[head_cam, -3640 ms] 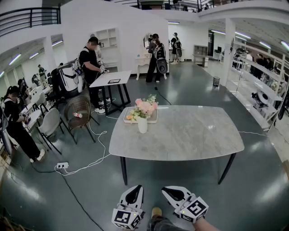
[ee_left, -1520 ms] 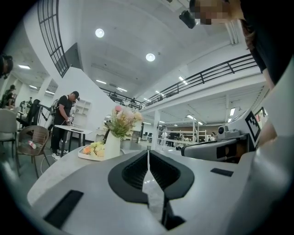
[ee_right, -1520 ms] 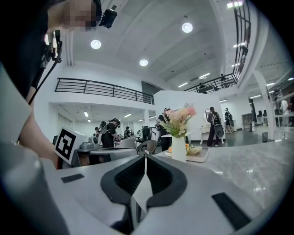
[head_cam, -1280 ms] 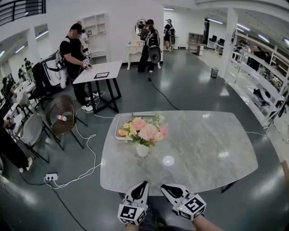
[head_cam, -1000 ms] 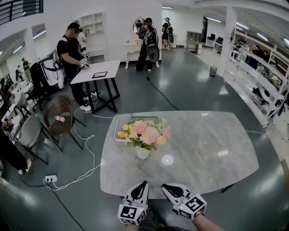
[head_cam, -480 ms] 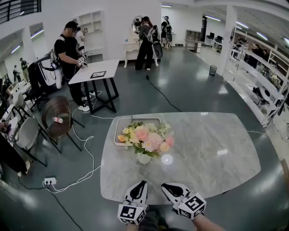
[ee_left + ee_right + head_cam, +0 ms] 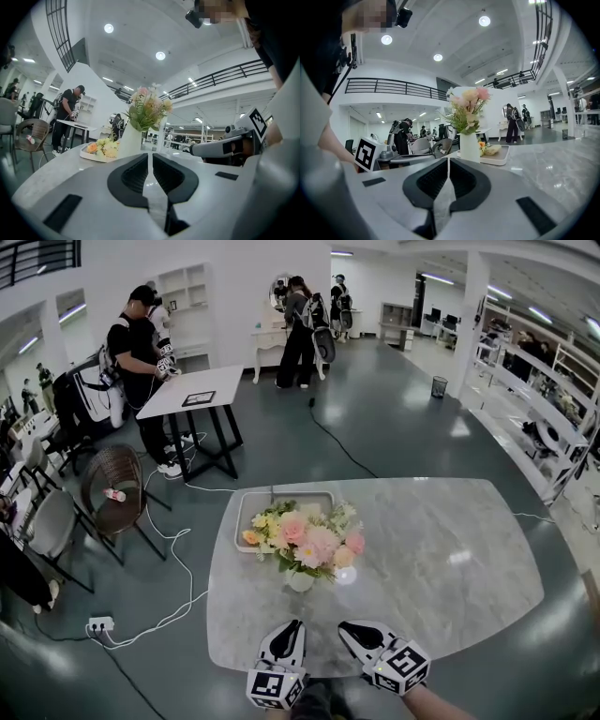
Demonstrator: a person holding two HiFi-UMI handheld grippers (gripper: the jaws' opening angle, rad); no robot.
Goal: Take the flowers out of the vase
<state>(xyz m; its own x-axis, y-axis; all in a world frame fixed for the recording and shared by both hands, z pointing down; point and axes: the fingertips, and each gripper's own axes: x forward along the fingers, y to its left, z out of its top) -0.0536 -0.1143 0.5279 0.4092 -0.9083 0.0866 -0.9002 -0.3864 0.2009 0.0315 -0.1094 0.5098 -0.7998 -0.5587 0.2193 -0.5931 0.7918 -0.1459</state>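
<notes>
**As the bench draws near, both grippers arrive shut and empty**

Since a few seconds back, when the bench (image 7: pixel 441 559) stood well off across the floor, its near edge has come right under the two grippers. The bouquet now sits in the middle of the head view instead of as a small patch far away. I judge the approach nearly over and the reach not yet begun: nothing has been touched.

At the left of the bench top lies a white tray (image 7: pixel 246 521) with a few loose blooms (image 7: pixel 102 147) on it. Just in front of it, nearer the person, the white vase (image 7: pixel 300 580) stands upright with the flowers (image 7: pixel 305 538) in it. They are pink, peach and cream heads mixed with green leaves, and they spread much wider than the narrow vase. From above the heads hide the stems; the gripper views show foliage bunched at the rim.

The left gripper (image 7: pixel 291 626) hangs over the near edge, pointed at the vase, its fingers (image 7: pixel 133 176) pressed together with nothing between them. The right gripper (image 7: pixel 349 627), just beside it, is the same: fingers (image 7: pixel 464 180) closed tip to tip and empty. Both must part before either can take a stem, and the vase is well ahead of them.
</notes>
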